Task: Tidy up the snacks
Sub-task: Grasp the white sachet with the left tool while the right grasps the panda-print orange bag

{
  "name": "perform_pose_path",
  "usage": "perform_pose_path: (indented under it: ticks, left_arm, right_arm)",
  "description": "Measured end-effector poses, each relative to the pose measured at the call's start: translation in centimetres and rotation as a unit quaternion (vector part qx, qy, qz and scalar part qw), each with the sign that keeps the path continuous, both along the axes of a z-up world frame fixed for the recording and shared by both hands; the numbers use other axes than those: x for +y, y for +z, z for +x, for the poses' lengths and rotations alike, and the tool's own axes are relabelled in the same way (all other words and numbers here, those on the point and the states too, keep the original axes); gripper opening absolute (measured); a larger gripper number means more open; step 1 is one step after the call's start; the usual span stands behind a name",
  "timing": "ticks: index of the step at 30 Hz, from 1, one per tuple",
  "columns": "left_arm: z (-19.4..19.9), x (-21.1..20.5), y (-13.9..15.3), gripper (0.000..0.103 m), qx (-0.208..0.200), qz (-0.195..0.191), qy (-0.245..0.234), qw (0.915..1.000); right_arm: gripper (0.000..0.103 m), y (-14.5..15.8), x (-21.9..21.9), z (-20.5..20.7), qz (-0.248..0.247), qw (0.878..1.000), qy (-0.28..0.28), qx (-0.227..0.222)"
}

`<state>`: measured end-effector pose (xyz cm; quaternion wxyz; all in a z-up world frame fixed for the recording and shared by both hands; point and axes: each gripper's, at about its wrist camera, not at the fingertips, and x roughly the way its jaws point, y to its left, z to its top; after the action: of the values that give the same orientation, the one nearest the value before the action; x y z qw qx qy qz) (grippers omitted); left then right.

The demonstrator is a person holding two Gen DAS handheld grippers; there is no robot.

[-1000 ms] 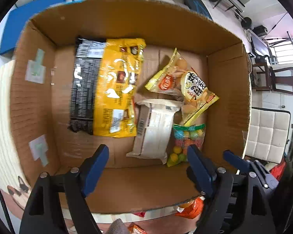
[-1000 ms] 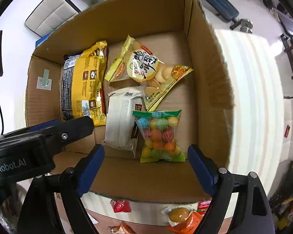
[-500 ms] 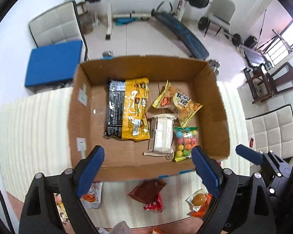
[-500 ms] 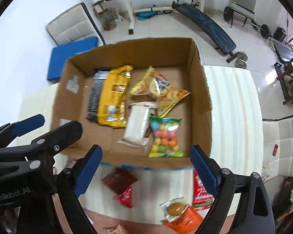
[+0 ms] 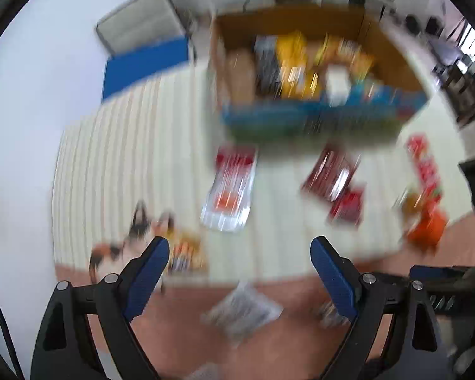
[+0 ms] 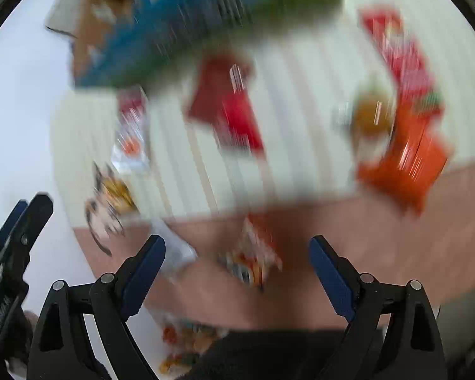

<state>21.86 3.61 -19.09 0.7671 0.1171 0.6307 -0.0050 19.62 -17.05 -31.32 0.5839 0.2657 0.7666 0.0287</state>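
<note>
Both views are motion-blurred. The cardboard box point(image 5: 395, 63) with a blue-green front point(image 6: 205, 22) stands far back on the striped cloth and holds several snack packs. Loose snacks lie in front of it: a clear and red pack point(image 5: 229, 190), a dark red pack point(image 5: 332, 171) point(image 6: 224, 98), an orange pack point(image 5: 427, 224) point(image 6: 408, 164), a long red pack point(image 5: 424, 164) point(image 6: 399, 50). My left gripper point(image 5: 239, 262) is open and empty above the cloth's near edge. My right gripper point(image 6: 237, 259) is open and empty above a small colourful pack point(image 6: 253, 259).
The striped cloth point(image 5: 110, 174) has a cartoon print at its near left corner point(image 5: 136, 231). A brown floor or tabletop point(image 6: 395, 237) lies below it, with a clear pack point(image 5: 243, 313). A blue mat point(image 5: 142, 63) and a white chair lie behind.
Both grippers have pulled back and away from the box toward the near edge of the cloth. The box is now far off and the loose snacks fill the views. Both stay open.
</note>
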Motion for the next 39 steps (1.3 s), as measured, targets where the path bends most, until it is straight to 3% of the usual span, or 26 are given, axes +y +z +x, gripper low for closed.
perform_pose_path:
  ticks: [3,6,8,9,12,18,22,24,26,29,30,32,33,36,39]
  left_arm:
    - [-2.9,2.1,-3.4,0.091,0.04,0.016,0.005,0.999]
    - [-4.9,3.6,-6.1,0.091,0.077,0.018,-0.002,0.9968]
    - [-5.5,4.3,-7.7,0.091,0.099,0.008,0.002,0.995]
    - [-5.8,4.6,-8.6,0.091,0.112,0.007,-0.004,0.9937]
    - [-6.5,4.6,-10.4,0.091,0.131,0.009,-0.033,0.9908]
    - [-7.6,2.4,-13.4,0.091,0.174,0.013,-0.13,0.9761]
    - [-7.6,1.0,-16.4,0.091,0.212,0.023,-0.156,0.9646]
    - [-7.6,0.5,-17.2,0.088,0.208,0.04,-0.165,0.9634]
    - [-7.3,0.4,-16.8,0.075,0.201,0.024,-0.151,0.9675]
    - [-6.3,1.5,-16.1,0.073,0.204,-0.015,-0.079,0.9757]
    - [-6.0,2.3,-16.1,0.073,0.213,-0.035,-0.038,0.9756]
    - [-5.5,3.9,-16.3,0.073,0.233,-0.097,0.041,0.9667]
    - [-5.5,4.4,-16.4,0.073,0.236,-0.108,0.066,0.9637]
    - [-5.6,4.8,-16.5,0.073,0.228,-0.11,0.108,0.9613]
    - [-6.0,3.9,-16.6,0.073,0.221,-0.088,0.096,0.9665]
  right_arm:
    - [0.093,-2.8,1.4,-1.9,0.002,0.999,-0.023,0.031]
    - [0.085,-5.0,2.7,-2.9,-0.023,0.998,-0.023,0.06]
    - [0.06,-6.3,3.8,-3.3,-0.05,0.996,-0.004,0.078]
    - [0.057,-6.8,4.1,-3.3,-0.057,0.995,0.004,0.084]
    - [0.054,-7.6,4.9,-3.7,-0.062,0.994,0.024,0.088]
    - [0.054,-7.6,5.1,-4.0,-0.058,0.993,0.052,0.086]
    - [0.057,-7.9,5.1,-3.3,-0.06,0.992,0.066,0.085]
    - [0.057,-7.9,5.2,-2.6,-0.069,0.992,0.072,0.081]
    - [0.056,-7.5,5.1,-2.3,-0.079,0.991,0.087,0.07]
    - [0.05,-6.5,5.8,-1.6,-0.1,0.986,0.125,0.043]
    - [0.049,-6.2,6.3,-1.4,-0.11,0.982,0.148,0.032]
    - [0.049,-5.6,7.2,-0.9,-0.128,0.973,0.191,0.005]
    - [0.049,-5.4,7.8,-0.7,-0.136,0.968,0.211,-0.007]
    - [0.05,-4.7,8.9,-0.4,-0.149,0.957,0.248,-0.026]
    - [0.064,-4.1,8.5,-0.4,-0.125,0.967,0.222,-0.025]
